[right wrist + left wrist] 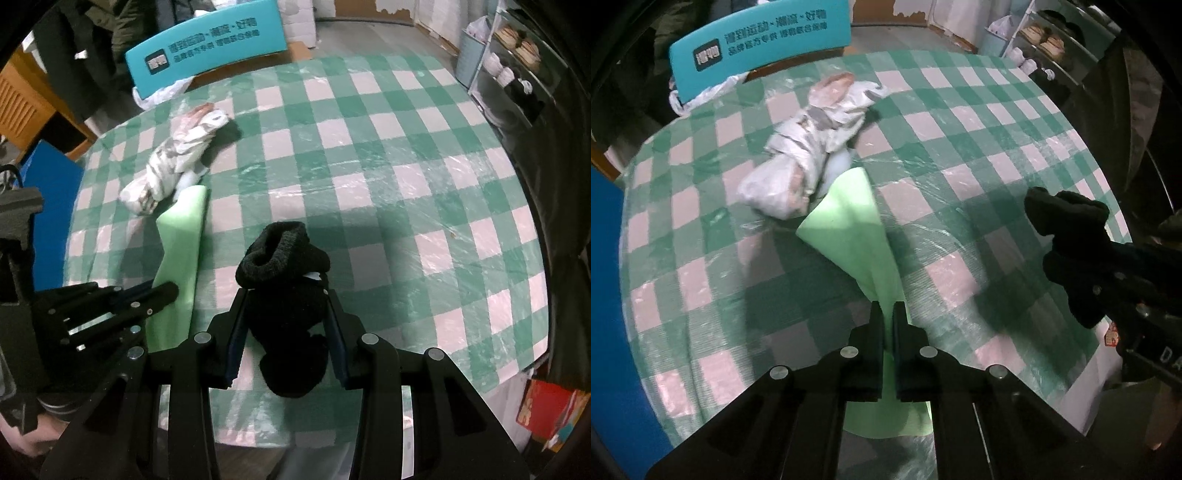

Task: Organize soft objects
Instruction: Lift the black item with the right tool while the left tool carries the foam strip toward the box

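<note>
L gripper (886, 314) has its jaws clamped on a green cloth (849, 218); the fabric is pinched thin between the two fingers and fans out wider beyond them, w/ its far end resting on the worktop (960, 122) just beside a white bundle (809, 144). A bit of the same cloth hangs below the jaws, toward the camera. In the R wrist view the cloth (181, 236) slopes up from the worktop (369, 147) to the L gripper (166, 291), which comes in from the left edge.

R gripper (284, 306) grips a black sock (284, 258): jaws partly closed, pads pressing both sides of the bunched knit. The sock's ribbed cuff sticks out past the fingertips w/ its opening facing the camera; the rest hangs back between the fingers. From the L wrist view, the sock (1067, 236) and R gripper (1082, 277) sit at right, well apart from the cloth.

White bundle (177, 162) is a patterned, rolled soft item, lying diagonally on the far-left part of the worktop. The worktop has a green-and-white check cover under clear plastic.

A teal chair back (207, 48) w/ printed text stands at the far edge. A rack (513, 62) of shoes is at upper right.
</note>
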`<move>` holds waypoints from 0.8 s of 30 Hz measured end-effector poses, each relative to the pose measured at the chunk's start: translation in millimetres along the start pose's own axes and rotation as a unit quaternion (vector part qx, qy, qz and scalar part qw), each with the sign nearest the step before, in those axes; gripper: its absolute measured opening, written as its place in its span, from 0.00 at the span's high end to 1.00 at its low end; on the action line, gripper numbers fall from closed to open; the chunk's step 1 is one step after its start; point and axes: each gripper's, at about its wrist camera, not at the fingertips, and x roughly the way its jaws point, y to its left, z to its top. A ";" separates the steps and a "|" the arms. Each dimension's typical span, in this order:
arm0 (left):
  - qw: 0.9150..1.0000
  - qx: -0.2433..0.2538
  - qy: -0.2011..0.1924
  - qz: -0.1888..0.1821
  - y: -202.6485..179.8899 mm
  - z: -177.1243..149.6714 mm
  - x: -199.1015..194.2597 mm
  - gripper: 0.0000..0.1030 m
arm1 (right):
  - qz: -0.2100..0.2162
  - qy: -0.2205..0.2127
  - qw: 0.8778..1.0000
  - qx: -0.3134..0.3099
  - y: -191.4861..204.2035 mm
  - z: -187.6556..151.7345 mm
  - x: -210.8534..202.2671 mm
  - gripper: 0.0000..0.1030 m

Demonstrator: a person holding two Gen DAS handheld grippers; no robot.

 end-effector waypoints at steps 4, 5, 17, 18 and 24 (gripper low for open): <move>1.000 -0.006 -0.007 0.002 8.7 -5.8 -15.4 0.96 | 0.004 -0.004 1.000 -0.009 8.2 0.2 -4.0 0.63; 1.000 -0.007 -0.010 0.002 10.8 -7.8 -20.3 0.96 | 0.005 -0.004 1.000 -0.011 10.2 0.2 -5.1 0.63; 0.999 -0.024 -0.042 0.001 33.6 -20.8 -65.4 0.96 | 0.018 -0.019 0.999 -0.034 37.1 4.7 -21.7 0.63; 0.999 -0.026 -0.045 0.001 36.0 -22.0 -69.4 0.96 | 0.019 -0.021 0.999 -0.036 39.6 5.0 -22.6 0.63; 0.998 -0.031 -0.063 0.005 48.1 -27.5 -89.3 0.96 | 0.031 -0.026 0.998 -0.049 58.5 7.2 -29.7 0.63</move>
